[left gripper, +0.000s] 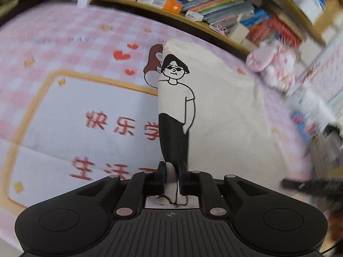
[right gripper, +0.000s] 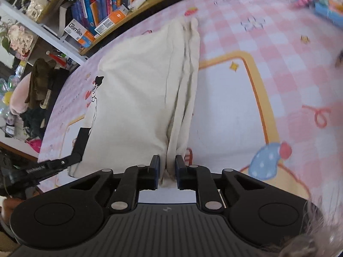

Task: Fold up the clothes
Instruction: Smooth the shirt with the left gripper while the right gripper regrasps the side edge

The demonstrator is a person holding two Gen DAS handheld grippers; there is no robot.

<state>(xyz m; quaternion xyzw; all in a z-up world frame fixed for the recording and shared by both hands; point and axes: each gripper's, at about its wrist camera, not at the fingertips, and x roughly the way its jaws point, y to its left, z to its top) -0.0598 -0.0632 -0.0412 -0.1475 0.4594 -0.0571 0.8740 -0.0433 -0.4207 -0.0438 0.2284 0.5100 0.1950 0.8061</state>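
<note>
Where the left wrist looks, the left gripper [left gripper: 172, 169] pinches a fold of the cream T-shirt [left gripper: 223, 111], its cartoon-man print running ahead over the pink checked tablecloth [left gripper: 64, 42]. Right wrist: the right gripper [right gripper: 167, 167] clamps bunched cream hem; bookshelf [right gripper: 111, 2] beyond.

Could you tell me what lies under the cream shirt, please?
The pink checked mat lies under the shirt. Its printed cartoon and text run beneath, partly hidden.

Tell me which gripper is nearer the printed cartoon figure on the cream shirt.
Left. The left gripper pinches the cream shirt at the cartoon figure; the right gripper grips the bunched plain edge, apart from it.
</note>
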